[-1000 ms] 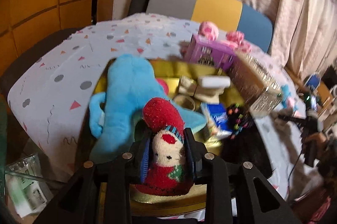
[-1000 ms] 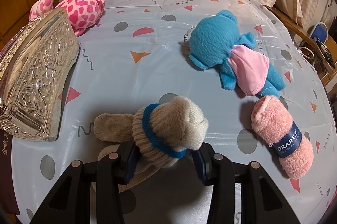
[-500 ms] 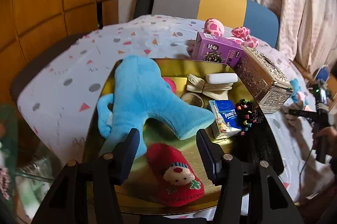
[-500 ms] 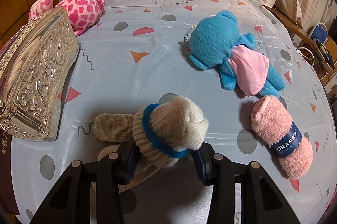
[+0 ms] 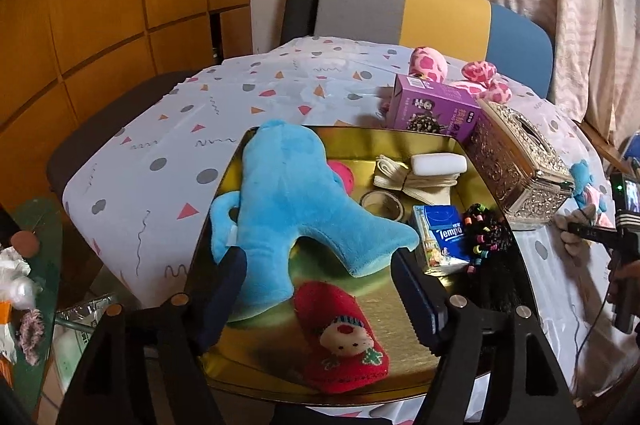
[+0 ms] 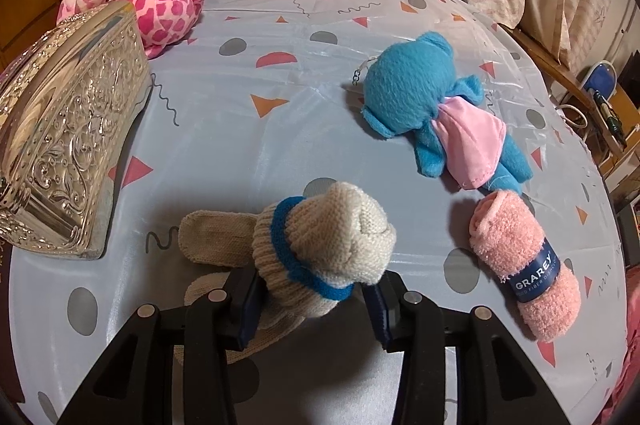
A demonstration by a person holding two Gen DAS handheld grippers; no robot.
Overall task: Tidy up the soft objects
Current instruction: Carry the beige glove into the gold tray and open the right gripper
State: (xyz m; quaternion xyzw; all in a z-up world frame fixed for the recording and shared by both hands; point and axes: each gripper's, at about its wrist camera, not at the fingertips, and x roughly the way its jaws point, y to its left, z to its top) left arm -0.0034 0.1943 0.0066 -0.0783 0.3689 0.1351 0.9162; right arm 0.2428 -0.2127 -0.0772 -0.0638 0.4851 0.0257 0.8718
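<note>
Left claw [image 5: 318, 285] is opening, nothing between the pads: the red sock [image 5: 344, 337] it was clenched on a second ago now lies released in the gold tray [image 5: 400, 141], touching the big blue plush [image 5: 292, 201]. That's one soft item filed, so your left is free. Right claw [image 6: 312, 301] hasn't moved, still grasping the cream knit sock [image 6: 324, 245] by its blue-banded cuff, low over the bench [image 6: 248, 37]. Still loose out there: the blue doll [image 6: 424, 109], the pink towel roll [image 6: 524, 265] and the pink spotted plush [image 6: 160, 5] behind the silver tissue box [image 6: 68, 145]. Looks like the knit sock goes to the tray next
</note>
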